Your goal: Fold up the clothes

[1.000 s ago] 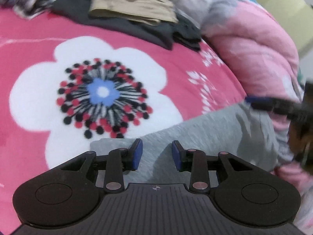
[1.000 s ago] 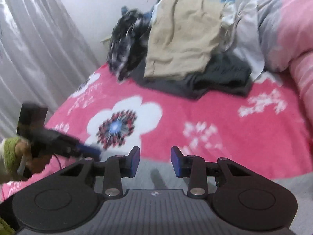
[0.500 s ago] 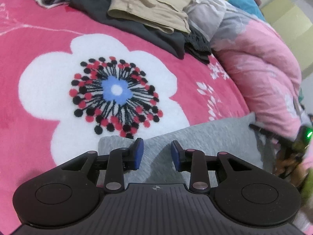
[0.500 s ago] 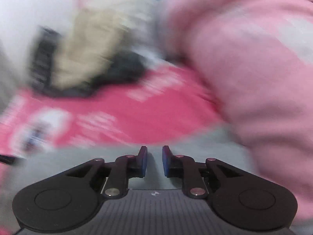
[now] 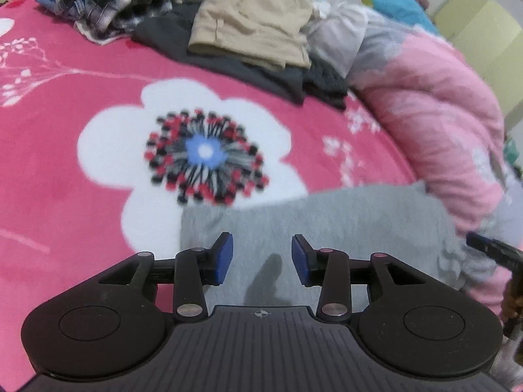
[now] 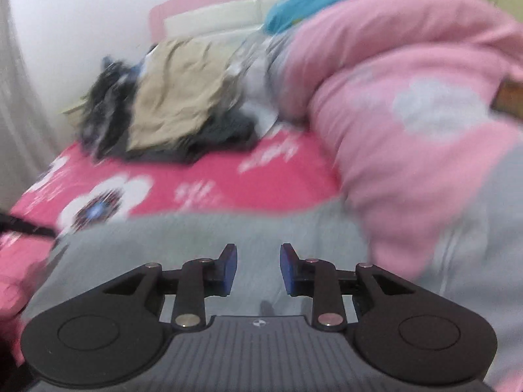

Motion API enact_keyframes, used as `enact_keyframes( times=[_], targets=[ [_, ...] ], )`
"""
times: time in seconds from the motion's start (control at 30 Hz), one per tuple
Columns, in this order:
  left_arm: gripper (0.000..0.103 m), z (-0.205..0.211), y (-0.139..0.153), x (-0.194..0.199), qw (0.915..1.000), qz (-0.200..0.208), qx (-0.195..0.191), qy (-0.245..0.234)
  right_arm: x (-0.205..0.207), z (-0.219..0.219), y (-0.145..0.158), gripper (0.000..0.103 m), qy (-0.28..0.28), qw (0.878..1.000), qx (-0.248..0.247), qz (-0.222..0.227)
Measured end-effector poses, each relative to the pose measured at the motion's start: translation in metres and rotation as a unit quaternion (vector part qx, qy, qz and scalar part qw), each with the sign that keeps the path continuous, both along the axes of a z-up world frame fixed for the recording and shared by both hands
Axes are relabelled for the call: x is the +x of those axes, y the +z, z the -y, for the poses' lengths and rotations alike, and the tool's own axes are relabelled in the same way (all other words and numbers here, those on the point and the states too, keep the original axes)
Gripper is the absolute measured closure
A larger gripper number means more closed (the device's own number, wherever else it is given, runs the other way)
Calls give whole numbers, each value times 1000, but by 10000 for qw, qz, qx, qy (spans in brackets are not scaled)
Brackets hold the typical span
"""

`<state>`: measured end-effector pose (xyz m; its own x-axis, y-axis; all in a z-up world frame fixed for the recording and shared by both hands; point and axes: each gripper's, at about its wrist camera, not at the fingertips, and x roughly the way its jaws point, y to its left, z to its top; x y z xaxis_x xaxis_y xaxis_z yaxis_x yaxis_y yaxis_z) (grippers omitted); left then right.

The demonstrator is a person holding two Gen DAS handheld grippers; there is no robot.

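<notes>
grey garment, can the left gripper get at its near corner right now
Probably yes: the left gripper is open just over the grey garment, whose left corner lies bare on the pink blanket, with nothing between.

The left gripper (image 5: 261, 258) is level, jaws parted and empty. The right gripper (image 6: 258, 272) is likewise level, jaws parted and empty.

Each gripper, left (image 5: 262, 259) and right (image 6: 258, 269), has a black body with a ribbed grey centre plate bearing a small crosshair mark. Two round black discs flank the plate. Black linkage arms carry silver rivets. The fingertips (image 5: 223, 258) carry blue pads.
</notes>
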<state>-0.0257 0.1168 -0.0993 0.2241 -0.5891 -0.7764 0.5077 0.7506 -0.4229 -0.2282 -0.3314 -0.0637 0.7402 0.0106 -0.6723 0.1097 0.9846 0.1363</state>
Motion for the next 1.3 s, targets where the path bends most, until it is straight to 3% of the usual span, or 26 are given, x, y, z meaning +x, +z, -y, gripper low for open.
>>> enact_keyframes(
  times=[0.17, 0.27, 0.37, 0.4, 0.47, 0.53, 0.7, 0.83, 1.03, 1.17, 1.23, 1.3],
  targets=[
    [63, -4, 4, -15, 9994, 188, 281, -12, -10, -11, -58, 74, -164, 9952, -241, -938],
    [63, 3, 18, -19, 9985, 434, 336, -93, -15, -10, -49, 69, -377, 9960, -72, -806],
    [63, 9, 31, -22, 9968, 679, 391, -173, -41, 1, -28, 47, -927, 9927, 568, -514],
    [63, 12, 36, -24, 9961, 759, 399, -205, -45, 6, -33, 38, -1100, 9900, 754, -459],
    [63, 27, 41, -30, 9952, 860, 274, -369, -54, 16, -44, 31, -1443, 9825, 1123, -347],
    [63, 45, 44, -37, 9940, 925, 133, -572, -63, 25, -54, 23, -1783, 9724, 1489, -235],
    [63, 102, 37, -54, 9872, 1051, 19, -1203, -85, 50, -80, 20, -2608, 9355, 2384, 47],
    [63, 136, 35, -67, 9804, 1135, -124, -1607, -100, 69, -99, 0, -3199, 8975, 3023, 267],
    [63, 158, 25, -71, 9795, 1113, -81, -1679, -86, 55, -93, 0, -3016, 9058, 2965, 255],
    [63, 136, 38, -71, 9825, 1100, 78, -1504, -91, 50, -80, 6, -3019, 9123, 2768, -33],
    [63, 108, 43, -71, 9871, 1019, 215, -1212, -94, 42, -62, 6, -2820, 9265, 2490, -123],
    [63, 75, 47, -70, 9925, 837, 296, -846, -86, 27, -40, 7, -2311, 9524, 1984, -149]
  ],
)
